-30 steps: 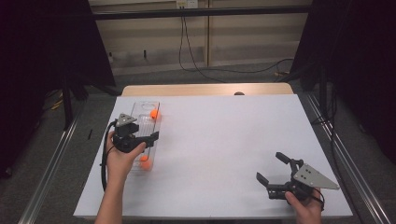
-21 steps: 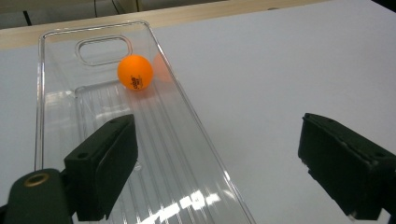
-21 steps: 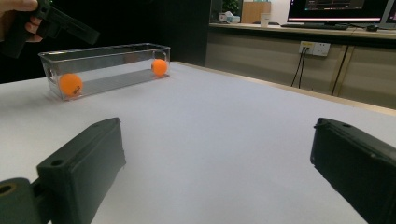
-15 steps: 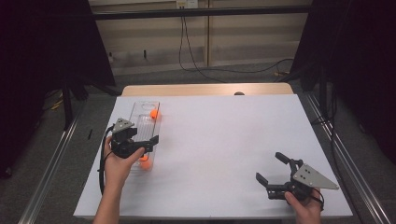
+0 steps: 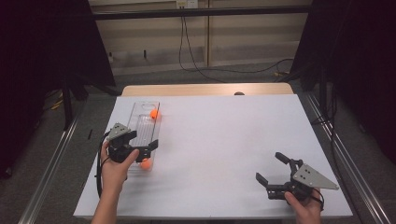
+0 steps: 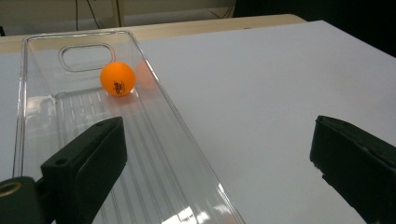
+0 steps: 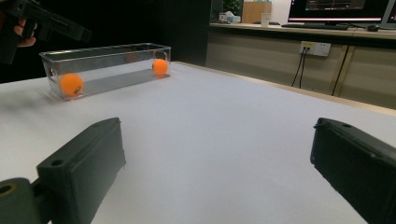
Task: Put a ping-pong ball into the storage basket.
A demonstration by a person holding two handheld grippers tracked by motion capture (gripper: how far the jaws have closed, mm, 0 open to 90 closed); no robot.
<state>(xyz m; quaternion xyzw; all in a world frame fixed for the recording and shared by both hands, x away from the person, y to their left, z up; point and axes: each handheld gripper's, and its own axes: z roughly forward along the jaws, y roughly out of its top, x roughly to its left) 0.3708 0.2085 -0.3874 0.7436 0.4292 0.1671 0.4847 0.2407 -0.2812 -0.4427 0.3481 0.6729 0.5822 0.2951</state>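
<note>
Drawn slightly back, left claw (image 5: 145, 148) has just been opening, empty, above clear tray (image 5: 140, 122).

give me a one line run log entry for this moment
left gripper: jaws just opened, empty, above clear bin | balls: two orange, in bin | right gripper: open, empty, near table corner
</note>
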